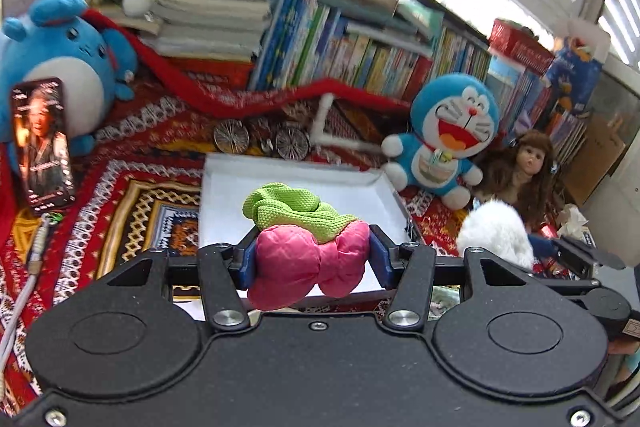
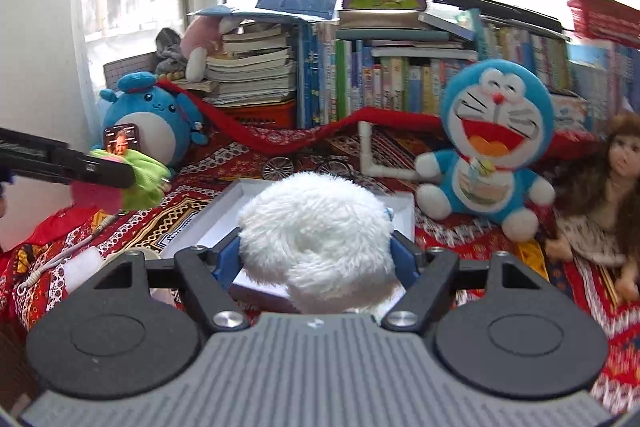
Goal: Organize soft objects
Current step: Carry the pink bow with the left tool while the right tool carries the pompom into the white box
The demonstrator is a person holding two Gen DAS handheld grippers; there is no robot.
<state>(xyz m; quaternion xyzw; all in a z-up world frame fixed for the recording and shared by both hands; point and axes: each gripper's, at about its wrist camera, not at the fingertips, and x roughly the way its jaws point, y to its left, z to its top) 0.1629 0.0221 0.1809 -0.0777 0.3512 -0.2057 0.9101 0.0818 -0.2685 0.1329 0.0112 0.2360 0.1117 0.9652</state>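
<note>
On the left, my left tongs [image 1: 313, 261] are pinching a pink padded bow [image 1: 306, 267] with a green cloth [image 1: 294, 213] bunched on top, above the white tray [image 1: 224, 211]. To the right, my right tongs [image 2: 316, 259] are squeezing a white fluffy toy [image 2: 316, 239] over that tray, near the blue cat plush [image 2: 486, 143]

Home room, crammed bookshelf [image 2: 400, 83], plush toys [image 2: 492, 143], patterned rug [image 1: 132, 187]

A row of books [image 2: 400, 87] lines the patterned cloth's [image 1: 132, 163] far edge; a phone [image 1: 42, 143] leans at its left edge beside small metal wheels [image 1: 230, 137].
</note>
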